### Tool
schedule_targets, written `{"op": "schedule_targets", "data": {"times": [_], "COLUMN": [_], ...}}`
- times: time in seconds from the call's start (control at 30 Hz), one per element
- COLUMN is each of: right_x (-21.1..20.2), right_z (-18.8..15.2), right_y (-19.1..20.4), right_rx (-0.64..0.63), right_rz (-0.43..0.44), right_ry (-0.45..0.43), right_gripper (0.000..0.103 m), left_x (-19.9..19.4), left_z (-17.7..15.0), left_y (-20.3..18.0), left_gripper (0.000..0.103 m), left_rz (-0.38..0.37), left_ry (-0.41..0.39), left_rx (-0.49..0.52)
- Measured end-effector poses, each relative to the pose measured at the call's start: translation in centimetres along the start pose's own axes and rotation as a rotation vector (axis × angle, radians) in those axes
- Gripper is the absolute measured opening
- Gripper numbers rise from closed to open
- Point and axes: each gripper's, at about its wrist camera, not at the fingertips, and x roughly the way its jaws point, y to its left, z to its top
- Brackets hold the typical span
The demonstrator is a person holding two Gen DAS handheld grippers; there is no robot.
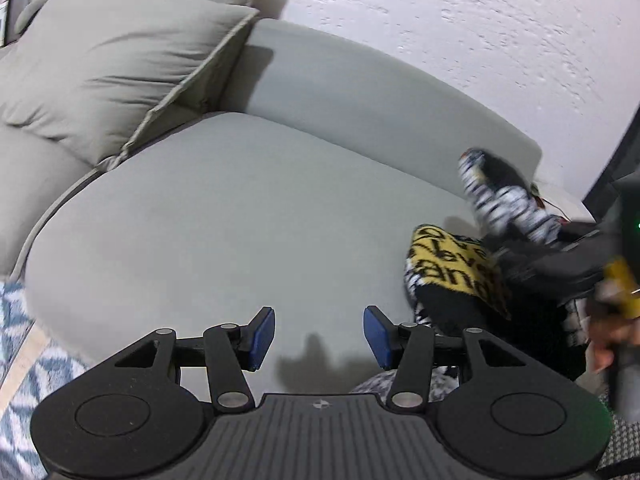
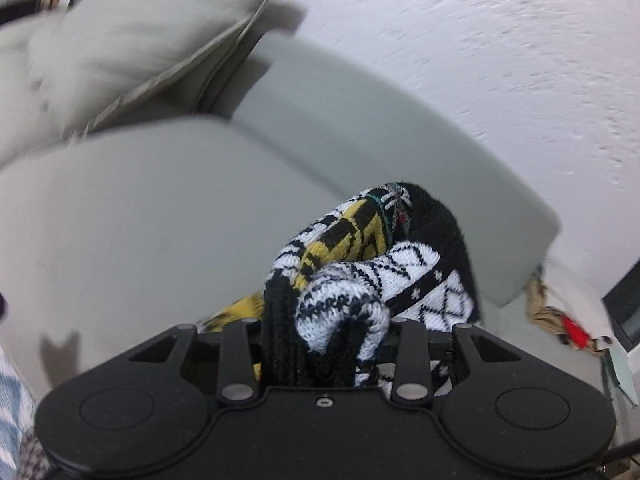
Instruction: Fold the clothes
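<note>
A knitted sweater in black, white and yellow (image 2: 360,276) is bunched up in my right gripper (image 2: 324,344), which is shut on it and holds it above the grey sofa seat (image 2: 140,216). The fabric hides the fingertips. In the left wrist view the same sweater (image 1: 452,276) hangs at the right, held by the right gripper (image 1: 560,256) seen from outside. My left gripper (image 1: 319,338) is open and empty, its blue pads (image 1: 262,338) apart over the sofa seat (image 1: 240,220).
Grey cushions (image 1: 112,64) lean at the back left of the sofa. A white textured wall (image 1: 480,20) is behind. A blue-white patterned rug (image 1: 24,360) lies at the lower left. Small crumpled items (image 2: 560,320) lie beside the sofa's right end.
</note>
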Motion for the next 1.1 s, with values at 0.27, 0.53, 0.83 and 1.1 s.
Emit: {"op": "schedule_targets", "data": {"times": [0.27,0.53,0.83,1.1], "right_x": [3.7,-3.3,-10.7,-9.4], "right_z": [-2.3,-2.3,-7.9,-14.4], "right_y": [6.8,-1.5,-15.3,-22.1], "right_rx": [-0.173,0.064,0.420,0.686], "right_rz": [-0.019,0.224,0.311,0.288], "right_ry": [0.021,-0.057,-0.158,-0.109], "right_gripper": [0.049,0.067,0.084,0.082], "left_x": [-2.3,-3.6,-3.7,2.4], "left_z": [-1.4,-1.7,-0.2,4.3], "left_y": [0.0,-2.9,-8.8,-14.1], "left_gripper": [0.050,0.057,0.063,0.067], "left_rz": [0.028,0.036,-0.049,-0.091], "left_ry": [0.000,-0.017,-0.021,0.041], "left_rx": [-0.036,-0.004,0.096,0.120]}}
